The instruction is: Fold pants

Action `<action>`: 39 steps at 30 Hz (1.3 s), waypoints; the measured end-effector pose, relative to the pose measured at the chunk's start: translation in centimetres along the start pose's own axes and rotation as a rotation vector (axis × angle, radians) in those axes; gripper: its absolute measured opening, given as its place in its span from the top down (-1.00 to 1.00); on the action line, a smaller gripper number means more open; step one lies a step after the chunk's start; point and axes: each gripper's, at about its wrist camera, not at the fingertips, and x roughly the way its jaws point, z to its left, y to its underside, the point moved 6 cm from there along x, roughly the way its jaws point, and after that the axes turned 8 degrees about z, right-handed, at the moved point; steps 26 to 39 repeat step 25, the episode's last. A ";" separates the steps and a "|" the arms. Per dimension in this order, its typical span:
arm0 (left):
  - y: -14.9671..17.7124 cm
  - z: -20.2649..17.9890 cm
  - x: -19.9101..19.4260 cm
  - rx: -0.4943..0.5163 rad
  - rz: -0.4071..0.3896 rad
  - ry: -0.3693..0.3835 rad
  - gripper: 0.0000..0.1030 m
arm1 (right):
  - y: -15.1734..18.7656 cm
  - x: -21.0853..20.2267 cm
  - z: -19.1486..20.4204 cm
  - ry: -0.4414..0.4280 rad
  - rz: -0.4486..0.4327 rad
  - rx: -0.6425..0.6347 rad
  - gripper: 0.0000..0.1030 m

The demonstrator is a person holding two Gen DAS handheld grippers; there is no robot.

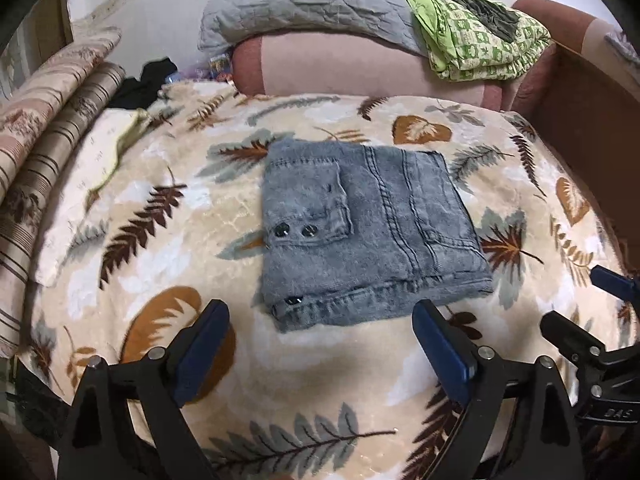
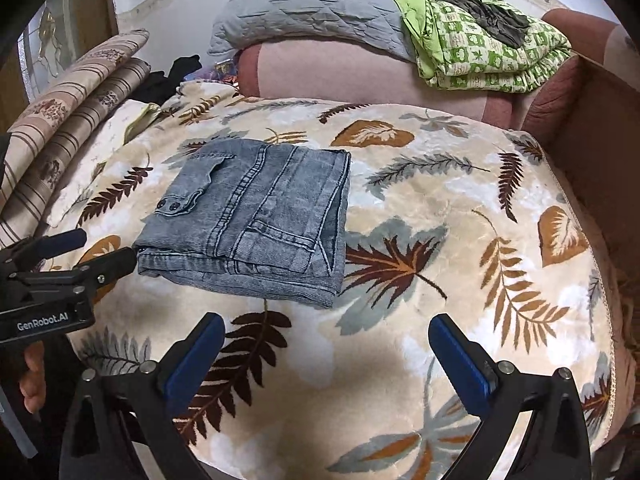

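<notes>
On the leaf-print blanket (image 1: pixel 168 248) the pants (image 1: pixel 360 236) lie folded into a compact, roughly square bundle, pocket flap and two snaps facing up, the thick folded edge turned toward the grippers.

Going left to right: the left gripper (image 1: pixel 320 344) hangs just short of that near edge, jaws spread wide with nothing between them. The bundle sits straight ahead of it, so it is the nearer tool. The right gripper (image 2: pixel 326 354) is equally wide open and empty, but the pants lie ahead and off to its left, apart from its fingers.

The fold looks finished (or nearly so); any last tidy-up would probably fall to the left gripper, approaching the near edge head-on.

Only the right wrist view shows the layered open edge on the bundle's right side, and the left gripper's tip right beside the bundle's near-left corner. Whether they touch I cannot tell. The left view alone shows a third snap on the near edge.
</notes>
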 end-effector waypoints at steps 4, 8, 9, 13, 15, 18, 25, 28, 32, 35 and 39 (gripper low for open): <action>-0.3 -0.1 -0.1 0.008 -0.008 -0.005 -0.81 | -0.4 -0.2 0.3 -0.002 -0.004 -0.010 -1.00; -0.4 -0.4 0.0 0.011 -0.002 0.003 -0.81 | -0.9 -0.5 0.5 0.001 -0.015 -0.026 -1.00; -0.4 -0.5 0.0 0.014 -0.002 0.003 -0.81 | -1.0 -0.6 0.4 0.003 -0.019 -0.029 -1.00; -0.5 -0.7 0.0 0.013 -0.002 0.000 -0.81 | -1.5 -0.9 0.3 0.004 -0.027 -0.033 -1.00; -0.6 -0.7 0.1 0.014 0.000 0.001 -0.81 | -1.8 -1.0 0.3 0.002 -0.028 -0.035 -1.00; -0.9 -0.7 0.3 0.010 0.000 0.009 -0.81 | -2.1 -0.9 0.3 -0.003 -0.030 -0.032 -1.00; -2.5 -0.2 0.8 -0.003 -0.019 -0.014 -0.81 | -2.7 -0.3 0.6 -0.015 -0.024 -0.024 -1.00; -2.5 -0.2 0.8 -0.003 -0.019 -0.014 -0.81 | -2.7 -0.3 0.6 -0.015 -0.024 -0.024 -1.00; -2.5 -0.2 0.8 -0.003 -0.019 -0.014 -0.81 | -2.7 -0.3 0.6 -0.015 -0.024 -0.024 -1.00; -2.5 -0.2 0.8 -0.003 -0.019 -0.014 -0.81 | -2.7 -0.3 0.6 -0.015 -0.024 -0.024 -1.00; -2.5 -0.2 0.8 -0.003 -0.019 -0.014 -0.81 | -2.7 -0.3 0.6 -0.015 -0.024 -0.024 -1.00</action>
